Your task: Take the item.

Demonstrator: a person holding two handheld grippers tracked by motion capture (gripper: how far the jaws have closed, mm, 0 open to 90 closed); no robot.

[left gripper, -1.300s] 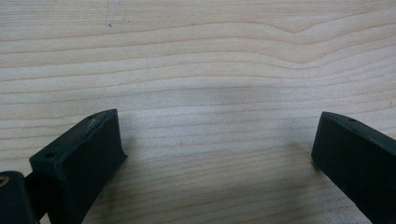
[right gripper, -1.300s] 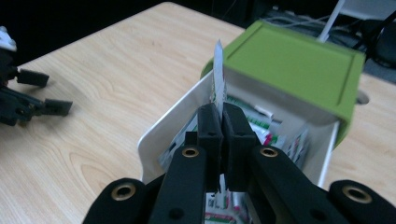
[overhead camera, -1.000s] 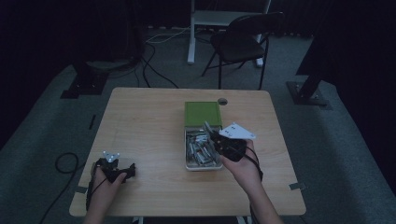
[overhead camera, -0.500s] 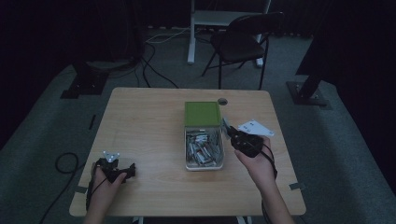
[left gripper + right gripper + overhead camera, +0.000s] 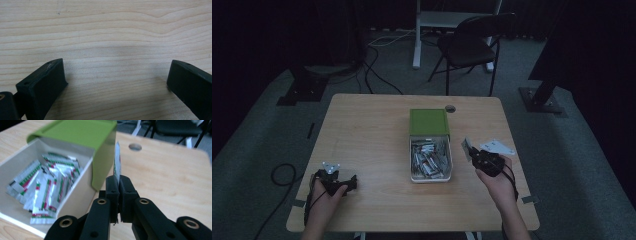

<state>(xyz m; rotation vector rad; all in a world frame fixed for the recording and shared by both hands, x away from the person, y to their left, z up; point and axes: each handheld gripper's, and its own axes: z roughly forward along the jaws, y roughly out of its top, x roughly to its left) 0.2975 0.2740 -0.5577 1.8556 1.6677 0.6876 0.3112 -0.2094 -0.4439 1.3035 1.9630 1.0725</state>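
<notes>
Now, left to right: left gripper (image 5: 353, 181) parked at table's (image 5: 372, 135) seven o'clock, jaws apart, empty. Box (image 5: 430, 152) of sachets centre. Right gripper (image 5: 472, 152) clamped on one sachet (image 5: 117, 160), carried out of box to four o'clock, low over wood. Likely set-down next.

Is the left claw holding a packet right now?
No, the left claw stands open over bare table, with nothing between its jaws.
</notes>
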